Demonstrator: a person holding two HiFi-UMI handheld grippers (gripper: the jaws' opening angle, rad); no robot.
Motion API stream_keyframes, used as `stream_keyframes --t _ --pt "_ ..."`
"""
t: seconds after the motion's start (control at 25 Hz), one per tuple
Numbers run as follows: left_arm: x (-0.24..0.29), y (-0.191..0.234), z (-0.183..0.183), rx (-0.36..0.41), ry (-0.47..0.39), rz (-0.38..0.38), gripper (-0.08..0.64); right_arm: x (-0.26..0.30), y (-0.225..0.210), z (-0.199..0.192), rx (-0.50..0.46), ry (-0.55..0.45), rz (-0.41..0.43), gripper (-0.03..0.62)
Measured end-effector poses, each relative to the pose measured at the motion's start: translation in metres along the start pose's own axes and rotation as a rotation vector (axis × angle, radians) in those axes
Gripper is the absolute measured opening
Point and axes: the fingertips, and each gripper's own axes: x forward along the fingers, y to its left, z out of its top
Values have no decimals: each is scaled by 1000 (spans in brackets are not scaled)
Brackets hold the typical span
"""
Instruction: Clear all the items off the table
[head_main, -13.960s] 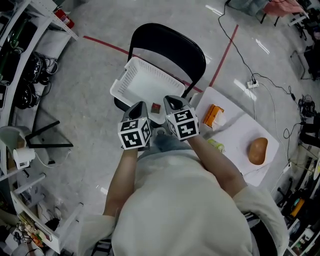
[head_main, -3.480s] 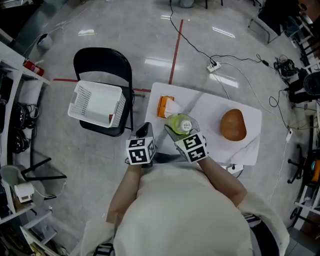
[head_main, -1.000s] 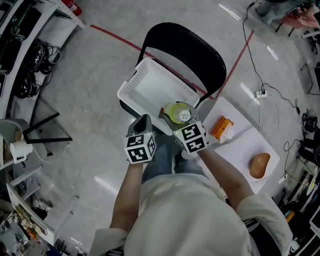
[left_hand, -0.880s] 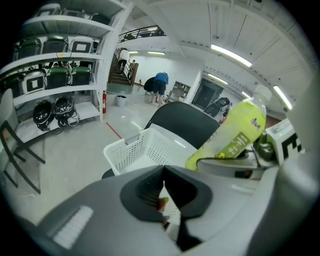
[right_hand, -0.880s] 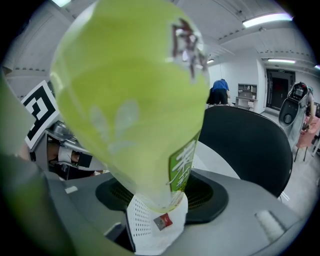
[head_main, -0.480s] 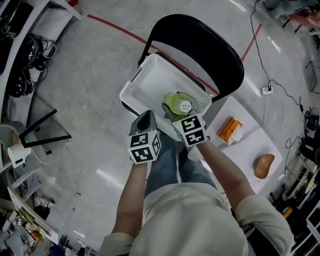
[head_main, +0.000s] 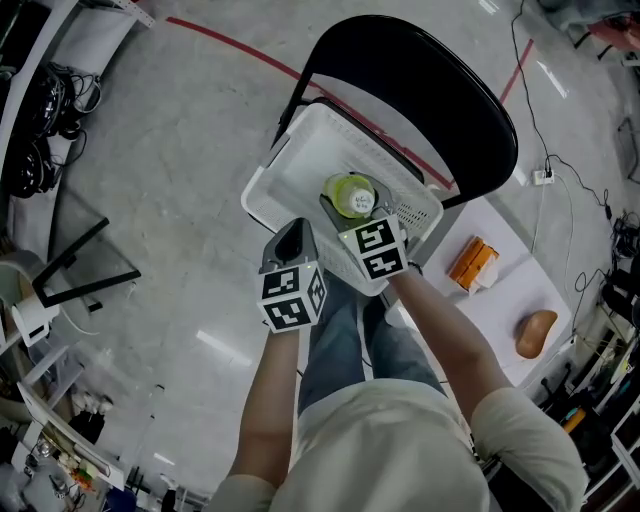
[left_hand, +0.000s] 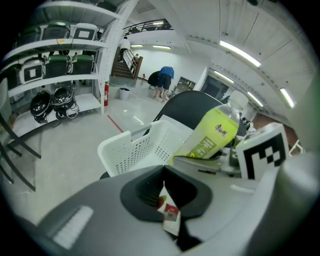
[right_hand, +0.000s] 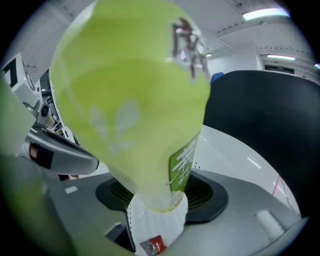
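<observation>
Head view is showing the right gripper (head_main: 345, 215) clamping a green bottle (head_main: 351, 194), its jaws standing wide around the bottle's body, and holding it tilted over the white basket (head_main: 290, 165) that is sitting on the black chair (head_main: 430, 90). The left gripper (head_main: 291, 240) is hanging just beside it at the basket's near rim, jaws pressed together, gripping nothing. An orange carton (head_main: 472, 264) and a brown rounded item (head_main: 535, 333) are lying apart on the white table (head_main: 515, 290)
</observation>
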Motion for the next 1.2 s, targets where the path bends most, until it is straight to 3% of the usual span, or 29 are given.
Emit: stream_keyframes --t 0.36,0.6,0.92,1.2 --pt "24 24 1 -45 14 10 8 64 -9 -24 -34 56 0 282" --pt "32 29 4 -13 55 14 8 105 -17 -34 -54 64 -8 282" --pt "33 35 4 -100 75 -15 8 145 -22 -41 -77 79 -18 284" --pt "32 34 4 -98 69 -22 8 164 -25 -47 -79 86 -20 287"
